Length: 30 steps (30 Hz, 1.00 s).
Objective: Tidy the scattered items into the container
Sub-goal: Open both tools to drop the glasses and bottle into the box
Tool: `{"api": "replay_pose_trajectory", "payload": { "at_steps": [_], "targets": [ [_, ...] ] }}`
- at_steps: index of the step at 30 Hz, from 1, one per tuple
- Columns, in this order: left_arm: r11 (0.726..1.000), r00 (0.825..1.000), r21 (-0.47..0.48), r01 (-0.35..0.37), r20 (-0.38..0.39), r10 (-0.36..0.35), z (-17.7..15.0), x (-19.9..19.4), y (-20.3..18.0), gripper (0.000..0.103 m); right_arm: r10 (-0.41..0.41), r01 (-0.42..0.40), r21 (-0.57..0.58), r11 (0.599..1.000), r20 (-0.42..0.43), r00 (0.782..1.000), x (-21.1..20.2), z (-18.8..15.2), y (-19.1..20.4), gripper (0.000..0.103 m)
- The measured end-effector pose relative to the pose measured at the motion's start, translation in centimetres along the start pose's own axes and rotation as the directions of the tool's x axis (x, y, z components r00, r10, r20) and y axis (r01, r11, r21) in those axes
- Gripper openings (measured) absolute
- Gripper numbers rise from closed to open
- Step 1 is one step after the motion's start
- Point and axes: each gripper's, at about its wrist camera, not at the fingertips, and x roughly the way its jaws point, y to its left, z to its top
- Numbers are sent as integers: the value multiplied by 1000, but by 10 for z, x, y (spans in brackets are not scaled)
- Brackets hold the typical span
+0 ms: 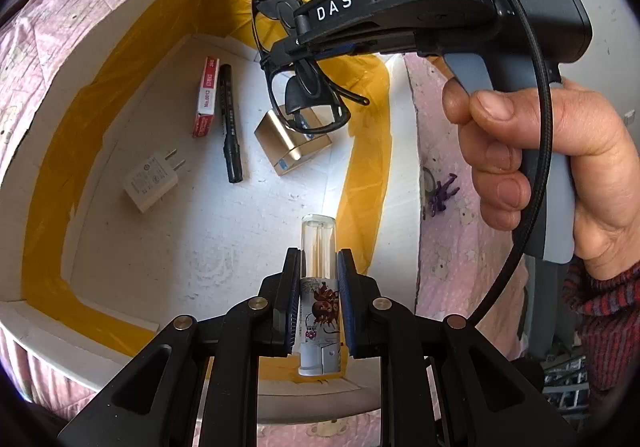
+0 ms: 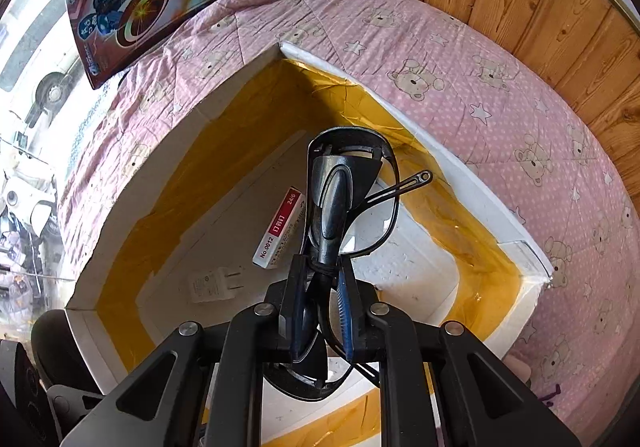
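Left wrist view: left tongs [image 1: 319,267] clamp clear bottle [image 1: 319,247], nose-down over foam box [image 1: 120,59]. Right tongs [image 1: 296,43], at 12 o'clock, carry black glasses [image 1: 304,103] above gold box [image 1: 290,145]. Risk: smooth bottle slips from pads; glasses land on gold box.

Right wrist view: right tongs [image 2: 320,275] pinch folded glasses [image 2: 340,199] at hinge. Loose arm at 2 o'clock may snag box wall [image 2: 440,151].

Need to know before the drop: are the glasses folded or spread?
Partly folded: the glasses are in the right hand-held gripper, one temple across the lenses, the other sticking out.
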Motion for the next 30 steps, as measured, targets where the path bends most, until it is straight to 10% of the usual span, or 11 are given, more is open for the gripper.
{"api": "replay_pose_trajectory", "payload": {
  "at_steps": [30],
  "targets": [
    [998, 998, -14, -58, 27, 58, -17, -38, 0, 33, -2, 6, 123, 992, -31, 1000, -9, 4, -11, 27]
  ]
}}
